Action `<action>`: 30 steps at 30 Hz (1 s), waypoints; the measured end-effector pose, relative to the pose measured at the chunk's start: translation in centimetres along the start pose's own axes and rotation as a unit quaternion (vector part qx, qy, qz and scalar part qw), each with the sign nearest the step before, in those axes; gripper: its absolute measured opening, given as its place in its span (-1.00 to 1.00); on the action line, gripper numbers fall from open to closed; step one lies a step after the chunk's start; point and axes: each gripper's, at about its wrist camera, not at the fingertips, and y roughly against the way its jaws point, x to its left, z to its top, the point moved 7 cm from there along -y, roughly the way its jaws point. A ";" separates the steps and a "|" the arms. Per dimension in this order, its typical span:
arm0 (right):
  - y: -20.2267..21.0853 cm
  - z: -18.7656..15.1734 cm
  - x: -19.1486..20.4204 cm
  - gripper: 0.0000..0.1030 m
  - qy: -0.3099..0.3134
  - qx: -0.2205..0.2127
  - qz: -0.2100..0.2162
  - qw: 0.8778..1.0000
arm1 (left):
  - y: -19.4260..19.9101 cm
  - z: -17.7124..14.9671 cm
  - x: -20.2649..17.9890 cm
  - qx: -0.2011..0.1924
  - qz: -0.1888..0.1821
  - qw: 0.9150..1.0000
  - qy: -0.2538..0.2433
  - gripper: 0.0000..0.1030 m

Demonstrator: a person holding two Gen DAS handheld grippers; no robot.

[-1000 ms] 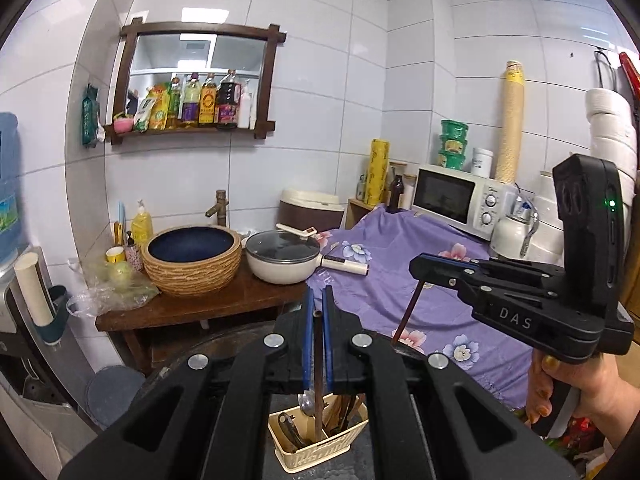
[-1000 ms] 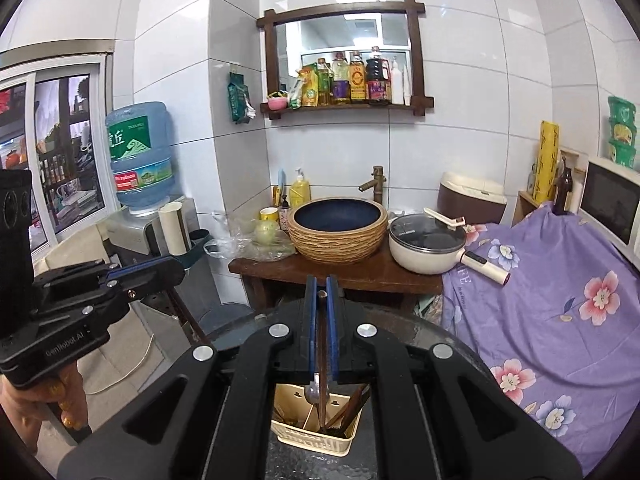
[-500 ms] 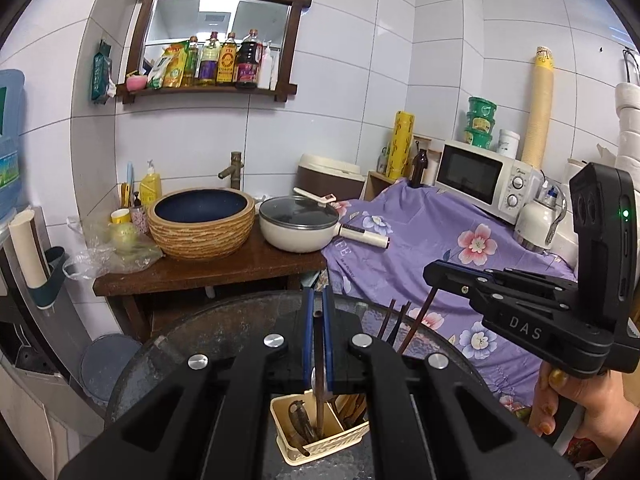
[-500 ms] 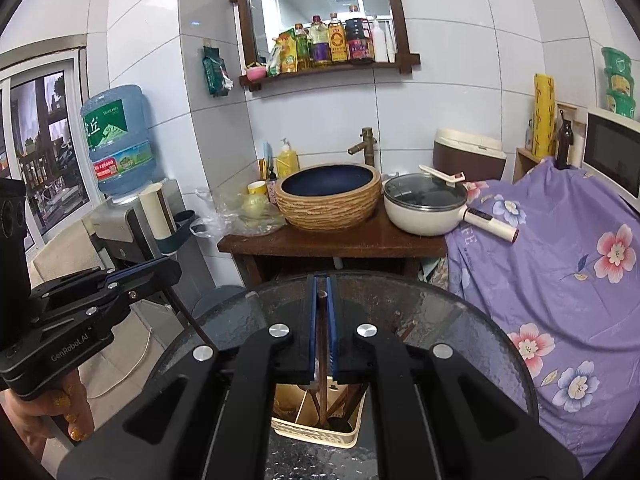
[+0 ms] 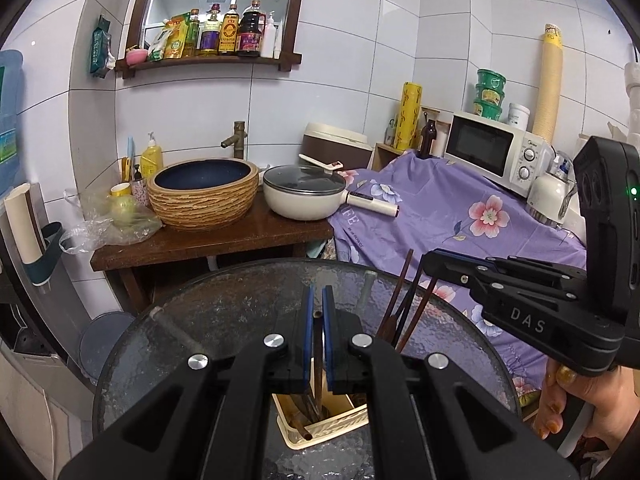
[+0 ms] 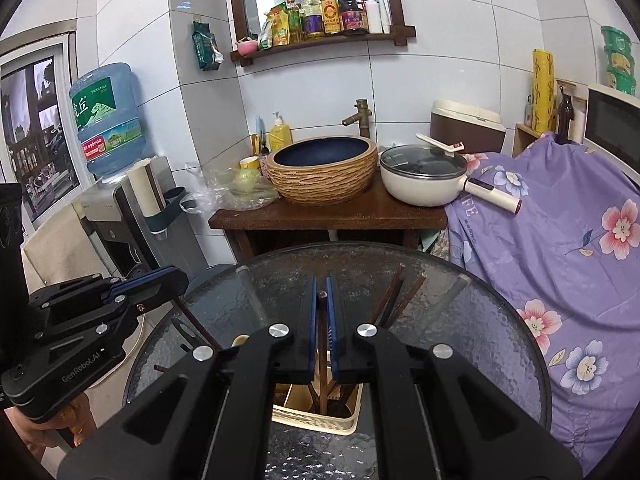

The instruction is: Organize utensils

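Since the earlier frame both grippers are coming down toward the round glass counter (image 5: 224, 320), which is now filling far more of each view, and the cream utensil basket (image 5: 320, 428) is sitting right beneath them.

The left gripper (image 5: 317, 308) is clenched on a thin dark chopstick (image 5: 317, 364); the stick is running down between its blue pads into the basket, where other brown utensils (image 5: 300, 412) are lying. The right gripper (image 6: 321, 300) is likewise clenched on a brown chopstick (image 6: 321, 344), whose lower end is reaching into the basket (image 6: 316, 420).

In the left wrist view the right gripper is showing at the right, held by a hand (image 5: 576, 404), with a bundle of upright chopsticks (image 5: 404, 312) standing just near its tip. In the right wrist view the left gripper is showing at the left, with its stick slanting down toward the basket.

Far beyond the counter, a woven-sided basin (image 6: 322, 168) and a lidded white pan (image 6: 424, 176) are resting on a wooden stand.
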 end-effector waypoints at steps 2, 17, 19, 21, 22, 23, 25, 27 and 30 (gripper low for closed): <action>-0.2 -0.2 -0.1 -0.90 -0.001 0.001 0.000 1.000 | -0.2 -0.4 0.1 0.003 0.001 1.000 0.002 -0.91; -0.4 -0.4 -1.5 -0.86 -0.014 -0.004 -0.018 1.000 | -1.2 -1.5 0.6 0.015 0.009 1.000 0.004 -0.90; -0.4 -0.5 -1.7 -0.43 -0.015 -0.002 -0.016 1.000 | -1.2 -1.4 0.5 0.015 0.009 1.000 0.002 -0.89; -0.1 -0.3 -1.9 0.15 -0.013 -0.013 -0.024 1.000 | -1.0 -1.3 0.5 0.011 0.009 1.000 0.001 -0.77; 0.3 -0.1 -1.9 0.19 -0.012 -0.027 -0.031 0.999 | -0.9 -1.1 0.4 0.008 0.009 1.000 0.003 -0.66; 0.6 0.1 -1.9 0.19 -0.009 -0.037 -0.033 0.999 | -0.7 -0.9 0.4 0.004 0.007 1.000 0.006 -0.55; 0.9 0.3 -1.9 0.22 -0.011 -0.039 -0.032 0.999 | -0.2 -0.5 0.3 -0.005 0.006 1.000 0.009 -0.37; 1.3 0.4 -2.2 0.38 -0.018 -0.044 -0.037 0.998 | 0.6 0.1 0.1 -0.020 0.004 1.000 0.008 -0.20; 2.6 0.4 -2.3 0.62 -0.008 -0.068 -0.056 0.996 | 2.2 1.0 0.1 -0.052 0.010 0.999 0.008 0.41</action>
